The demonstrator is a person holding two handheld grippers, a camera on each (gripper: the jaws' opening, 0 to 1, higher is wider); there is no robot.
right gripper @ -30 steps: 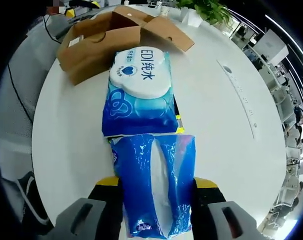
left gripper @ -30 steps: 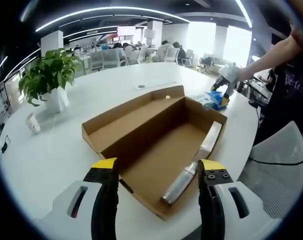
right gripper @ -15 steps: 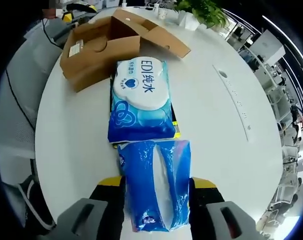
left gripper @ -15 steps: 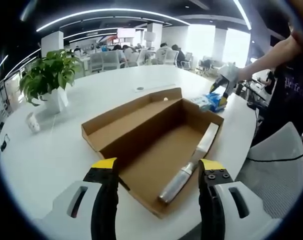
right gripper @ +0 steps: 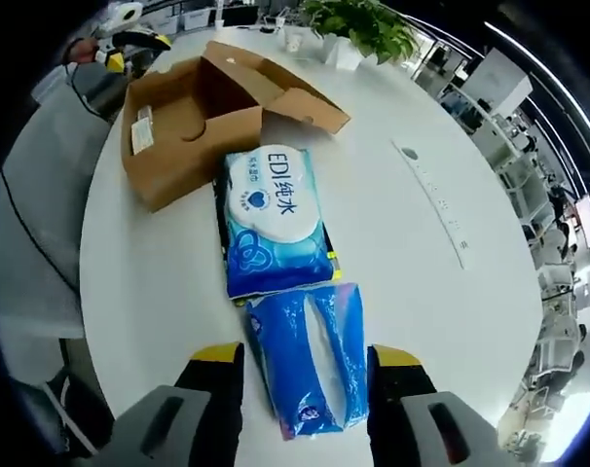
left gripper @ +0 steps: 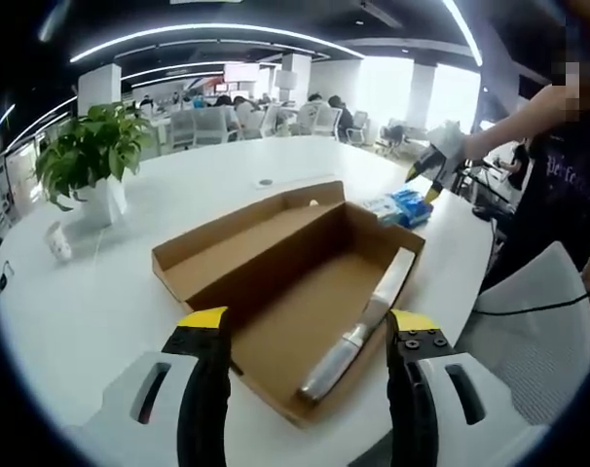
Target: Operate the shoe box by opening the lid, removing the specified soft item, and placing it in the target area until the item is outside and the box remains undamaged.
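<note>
The brown shoe box (left gripper: 276,282) lies open on the white table, its lid folded flat to the left. Inside are a clear-wrapped roll (left gripper: 334,360) and a white flat item (left gripper: 394,275). My left gripper (left gripper: 310,336) hangs open just in front of the box, holding nothing. A soft blue tissue pack (right gripper: 310,365) lies on the table beside a blue wet-wipe pack (right gripper: 276,219), past the box (right gripper: 188,117). My right gripper (right gripper: 305,355) is open above the tissue pack, and its jaws frame the pack. It appears as the right gripper (left gripper: 433,161) over the blue packs (left gripper: 397,206).
A potted plant (left gripper: 86,146) and a small white object (left gripper: 56,241) stand at the table's left. A grey chair (left gripper: 538,311) sits by the table edge on the right. A cable slot strip (right gripper: 431,199) runs across the table. The left gripper (right gripper: 129,39) shows beyond the box.
The right gripper has drawn up and back from the blue tissue pack, which stays on the table by the wipes. The left gripper has barely moved.
</note>
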